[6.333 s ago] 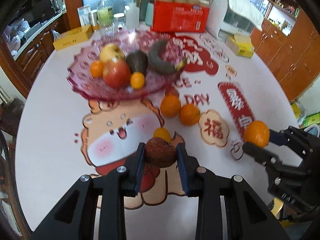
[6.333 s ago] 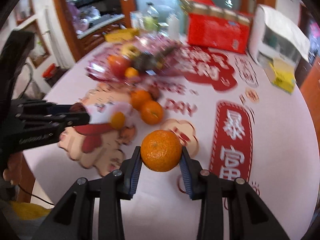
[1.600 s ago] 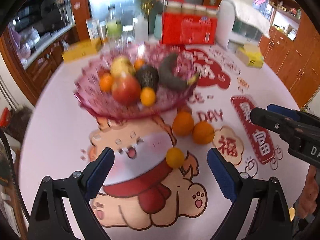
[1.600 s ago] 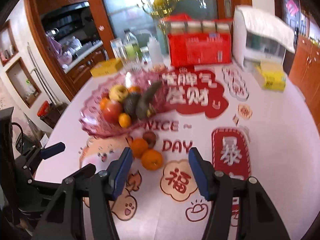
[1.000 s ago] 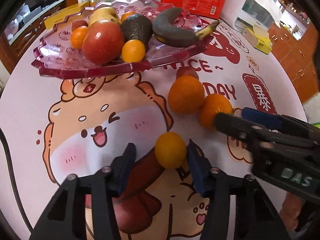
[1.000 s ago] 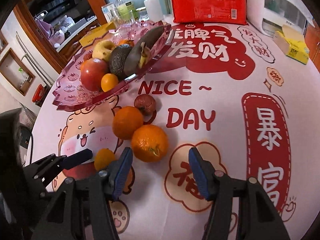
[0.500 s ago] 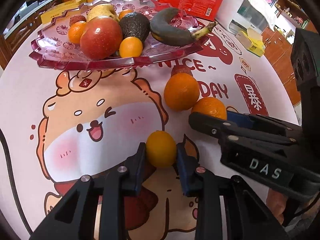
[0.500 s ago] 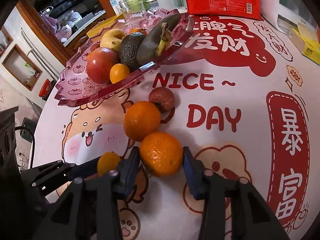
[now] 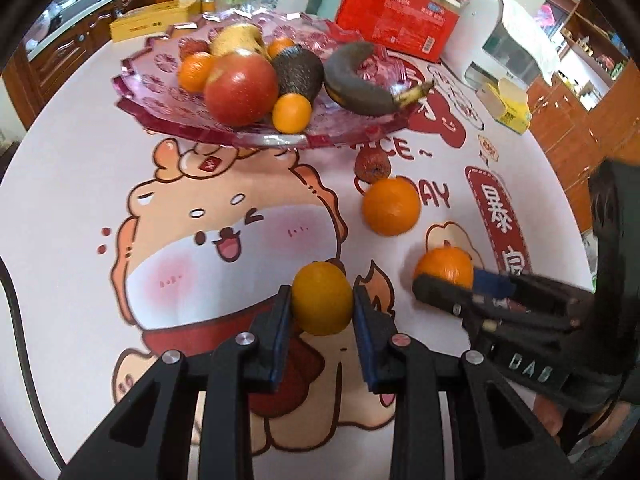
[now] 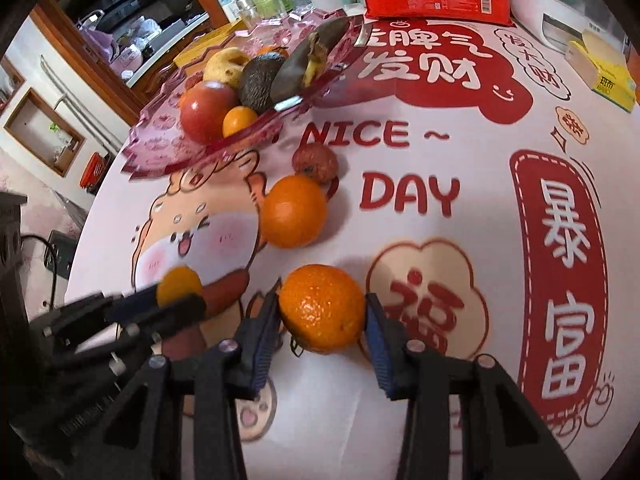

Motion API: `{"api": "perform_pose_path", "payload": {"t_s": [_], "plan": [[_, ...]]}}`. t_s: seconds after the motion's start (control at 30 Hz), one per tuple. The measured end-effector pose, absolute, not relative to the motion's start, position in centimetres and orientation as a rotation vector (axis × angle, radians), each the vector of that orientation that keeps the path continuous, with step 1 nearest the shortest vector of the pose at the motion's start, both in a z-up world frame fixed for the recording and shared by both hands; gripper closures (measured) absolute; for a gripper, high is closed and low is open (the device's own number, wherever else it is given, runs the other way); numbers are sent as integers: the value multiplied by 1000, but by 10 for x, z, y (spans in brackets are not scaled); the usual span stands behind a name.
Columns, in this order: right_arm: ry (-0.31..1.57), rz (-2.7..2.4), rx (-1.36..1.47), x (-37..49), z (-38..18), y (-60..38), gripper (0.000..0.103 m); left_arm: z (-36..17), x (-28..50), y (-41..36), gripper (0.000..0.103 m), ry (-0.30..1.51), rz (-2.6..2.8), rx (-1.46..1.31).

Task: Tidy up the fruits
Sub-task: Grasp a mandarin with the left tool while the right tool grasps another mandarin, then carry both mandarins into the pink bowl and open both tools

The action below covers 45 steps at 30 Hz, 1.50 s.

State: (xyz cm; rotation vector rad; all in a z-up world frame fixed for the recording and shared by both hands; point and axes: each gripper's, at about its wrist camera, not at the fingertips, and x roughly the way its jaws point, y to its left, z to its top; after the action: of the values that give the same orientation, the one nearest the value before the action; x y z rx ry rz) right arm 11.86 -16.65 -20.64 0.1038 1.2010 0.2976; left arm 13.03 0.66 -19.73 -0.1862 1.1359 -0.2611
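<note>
Left claw (image 9: 322, 312), apart a second ago, now clamps the small orange (image 9: 321, 298); right claw (image 10: 322, 322) likewise clamps the large orange (image 10: 322, 307). Both fruits, mid-tabletop, seem ready for the tray (image 9: 160, 116).

See-through pink glassy fruit plate (image 9: 168, 120), bumpy orange (image 10: 322, 308), shiny smooth red apple (image 9: 240, 88), rough dark avocado (image 9: 298, 70), smooth printed tablecloth (image 9: 80, 184), matt black plastic gripper fingers (image 9: 264, 344)

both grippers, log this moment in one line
left hand-held gripper: shut on small orange | right hand-held gripper: shut on large orange | pink fruit tray: ahead
</note>
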Motion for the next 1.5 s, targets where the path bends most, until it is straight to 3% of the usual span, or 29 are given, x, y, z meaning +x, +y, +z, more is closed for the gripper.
{"api": "perform_pose_path", "payload": {"t_s": [0.5,1.23,1.5], "plan": [[1033,383,72,78,-123,-157,61,-97,103,35,75,983,-216,-189],[670,407,-51,119,85,-124,61,93,149,78,75,730,-108,-144],[630,380,-24,162,92,-113,61,93,195,84,75,725,-80,-125]]}}
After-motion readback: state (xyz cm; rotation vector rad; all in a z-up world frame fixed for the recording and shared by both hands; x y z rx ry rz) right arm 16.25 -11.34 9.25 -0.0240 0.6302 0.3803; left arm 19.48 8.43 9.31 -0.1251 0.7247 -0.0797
